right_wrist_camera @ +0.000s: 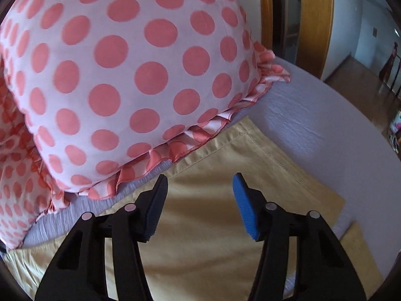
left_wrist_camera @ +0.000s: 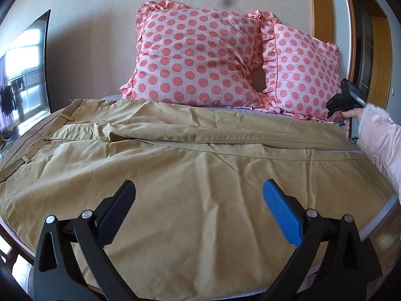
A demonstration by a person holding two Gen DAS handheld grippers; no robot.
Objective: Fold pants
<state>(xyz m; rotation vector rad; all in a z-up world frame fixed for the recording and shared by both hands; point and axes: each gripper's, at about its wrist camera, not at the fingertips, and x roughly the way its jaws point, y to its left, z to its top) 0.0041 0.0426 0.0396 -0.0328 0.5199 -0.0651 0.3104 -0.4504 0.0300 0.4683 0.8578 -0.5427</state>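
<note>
Tan pants [left_wrist_camera: 175,165] lie spread flat across the bed, waistband at the left, legs running to the right. My left gripper [left_wrist_camera: 199,190] is open and empty, hovering above the near leg. My right gripper [right_wrist_camera: 200,183] is open and empty just above the hem end of the far leg [right_wrist_camera: 225,165], close to the pillow. In the left wrist view the right gripper's body [left_wrist_camera: 347,100] shows at the far right, held by a hand in a pink sleeve.
Two pink polka-dot pillows [left_wrist_camera: 198,57] [right_wrist_camera: 120,75] lean against the wall behind the pants. The lavender bed sheet [right_wrist_camera: 313,125] shows at the right. A wooden door frame [right_wrist_camera: 315,20] stands at the right, a TV [left_wrist_camera: 25,70] at the left.
</note>
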